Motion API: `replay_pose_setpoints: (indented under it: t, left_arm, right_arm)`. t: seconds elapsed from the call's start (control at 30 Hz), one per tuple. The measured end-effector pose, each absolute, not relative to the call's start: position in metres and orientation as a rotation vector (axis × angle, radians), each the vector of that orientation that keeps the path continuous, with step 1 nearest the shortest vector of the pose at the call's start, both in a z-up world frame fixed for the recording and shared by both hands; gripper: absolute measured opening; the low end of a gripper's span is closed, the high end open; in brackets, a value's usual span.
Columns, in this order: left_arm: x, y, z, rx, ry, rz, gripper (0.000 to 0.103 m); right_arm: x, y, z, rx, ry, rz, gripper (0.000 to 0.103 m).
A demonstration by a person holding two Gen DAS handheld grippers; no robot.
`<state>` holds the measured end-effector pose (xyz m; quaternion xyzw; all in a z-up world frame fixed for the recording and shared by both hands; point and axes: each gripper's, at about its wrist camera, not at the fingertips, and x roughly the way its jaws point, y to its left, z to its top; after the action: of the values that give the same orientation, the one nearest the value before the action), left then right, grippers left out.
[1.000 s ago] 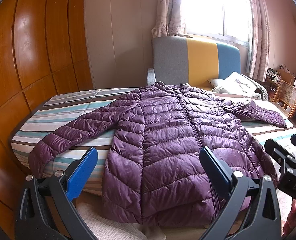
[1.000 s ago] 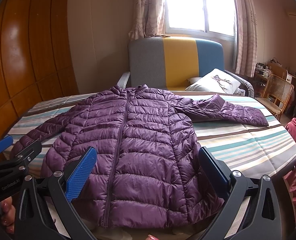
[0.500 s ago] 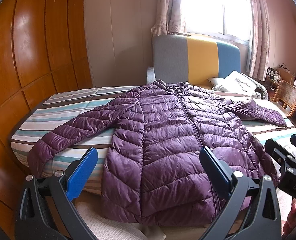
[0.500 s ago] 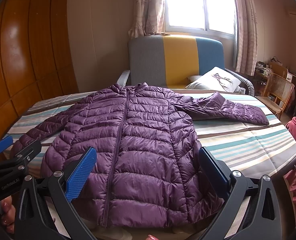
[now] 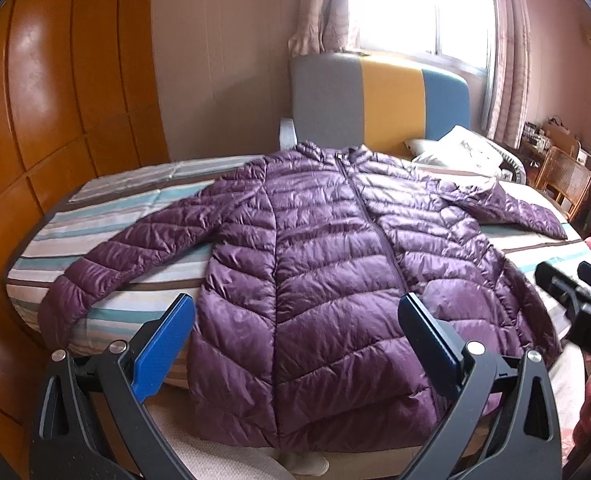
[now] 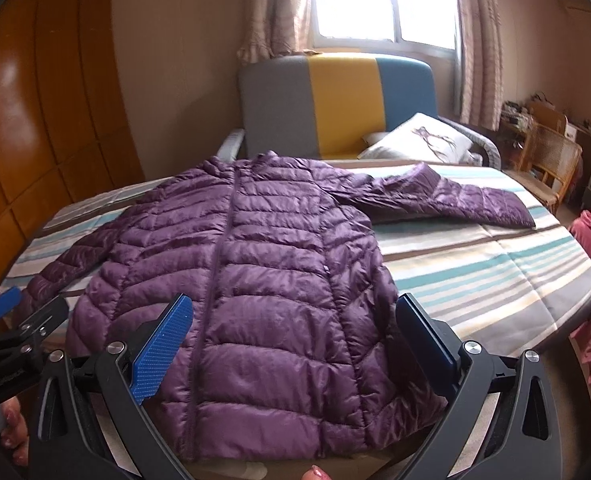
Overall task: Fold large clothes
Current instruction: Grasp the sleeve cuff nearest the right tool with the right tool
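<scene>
Two grippers hover with jaws spread wide and empty at the near edge of a striped bed (image 6: 475,264), where a purple puffer jacket (image 5: 327,280) lies front-up and zipped. The left gripper (image 5: 295,344) hangs over the jacket's hem, its blue pads on either side of the lower front panels without touching the fabric. The right gripper (image 6: 291,336) sits above the hem as well, toward the jacket's other side, nothing between its fingers. Each tool shows at the edge of the other's view, held just beside its partner.

The jacket is spread flat across the bed, collar toward a headboard (image 6: 335,100) in grey, yellow and blue, hem hanging slightly over the near edge. One sleeve (image 5: 135,252) stretches out toward the bed's edge by the wooden wall panels (image 5: 55,120); the other sleeve (image 6: 455,200) reaches across the stripes on the opposite side. A white pillow (image 6: 419,140) rests against the headboard, beyond the jacket's shoulder. Behind the headboard, a curtained window (image 6: 383,0) glares with daylight, and a wicker chair (image 6: 551,160) stands past the bed's far corner.
</scene>
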<state>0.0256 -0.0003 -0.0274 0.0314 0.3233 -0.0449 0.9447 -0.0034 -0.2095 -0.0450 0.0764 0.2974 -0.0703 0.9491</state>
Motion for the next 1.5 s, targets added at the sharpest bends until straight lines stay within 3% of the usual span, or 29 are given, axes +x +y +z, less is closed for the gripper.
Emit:
replay_pose_setpoints:
  t: [0.4, 0.73, 0.8, 0.87, 1.0, 1.1, 1.37, 1.5]
  left_arm:
    - [0.121, 0.006, -0.071, 0.062, 0.768, -0.094, 0.101]
    - [0.210, 0.010, -0.108, 0.121, 0.825, 0.007, 0.101]
    - [0.222, 0.013, -0.113, 0.103, 0.819, 0.006, 0.101]
    - [0.228, 0.014, -0.116, 0.097, 0.803, 0.012, 0.101]
    - [0.246, 0.023, -0.123, 0.107, 0.790, 0.049, 0.101]
    - [0.259, 0.030, -0.133, 0.074, 0.847, 0.054, 0.101]
    - [0.256, 0.023, -0.140, 0.107, 0.848, 0.064, 0.101]
    - [0.260, 0.028, -0.146, 0.072, 0.898, 0.033, 0.101]
  right_arm:
    - [0.064, -0.295, -0.081, 0.291, 0.663, -0.164, 0.100]
    - [0.123, -0.433, -0.126, 0.597, 0.716, -0.343, 0.100]
    - [0.129, -0.461, -0.131, 0.667, 0.682, -0.370, 0.095]
    - [0.135, -0.481, -0.135, 0.718, 0.666, -0.401, 0.084]
    - [0.145, -0.527, -0.148, 0.838, 0.632, -0.466, 0.079]
    - [0.145, -0.561, -0.163, 0.998, 0.576, -0.501, 0.068]
    - [0.156, -0.596, -0.171, 1.098, 0.473, -0.573, 0.067]
    - [0.163, -0.609, -0.176, 1.131, 0.455, -0.632, 0.054]
